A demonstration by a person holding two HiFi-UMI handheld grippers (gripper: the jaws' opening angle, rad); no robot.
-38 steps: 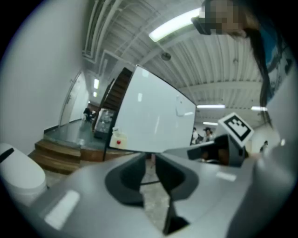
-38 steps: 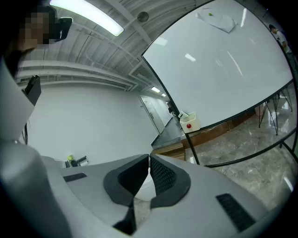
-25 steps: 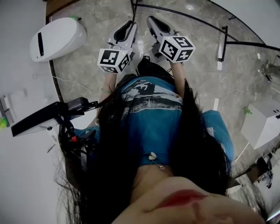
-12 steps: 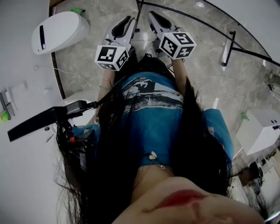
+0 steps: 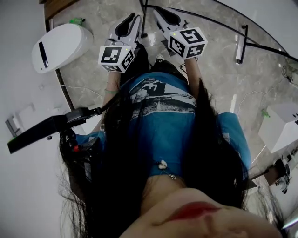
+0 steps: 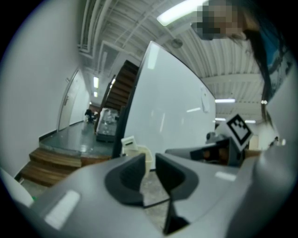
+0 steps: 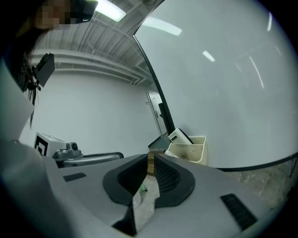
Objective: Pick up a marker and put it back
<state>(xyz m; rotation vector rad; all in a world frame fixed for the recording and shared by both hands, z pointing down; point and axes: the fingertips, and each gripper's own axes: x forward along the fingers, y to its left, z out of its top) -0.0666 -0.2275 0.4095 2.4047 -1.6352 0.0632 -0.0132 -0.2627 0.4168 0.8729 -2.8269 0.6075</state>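
In the head view my left gripper [image 5: 134, 19] and right gripper [image 5: 157, 10] are held side by side in front of the person's body, pointing away over the marbled floor. Each stands with its jaws nearly together and nothing between them. A cream holder [image 7: 188, 148] hangs at the lower edge of a whiteboard [image 7: 223, 83], with a white eraser-like block standing in it. The left gripper view shows the same holder [image 6: 138, 154] just past the jaws. I cannot make out any marker for certain. The right gripper's body and its marker cube [image 6: 238, 131] show at the right of the left gripper view.
A white oval device [image 5: 60, 45] lies on the floor at the left, a white box [image 5: 279, 128] at the right. A black arm-like bar [image 5: 46, 130] juts out at the person's left. Wooden steps [image 6: 51, 162] rise beside the whiteboard. Thin cables cross the floor.
Both grippers have drifted slightly upward in the head view, away from the body. Their jaws look the same.
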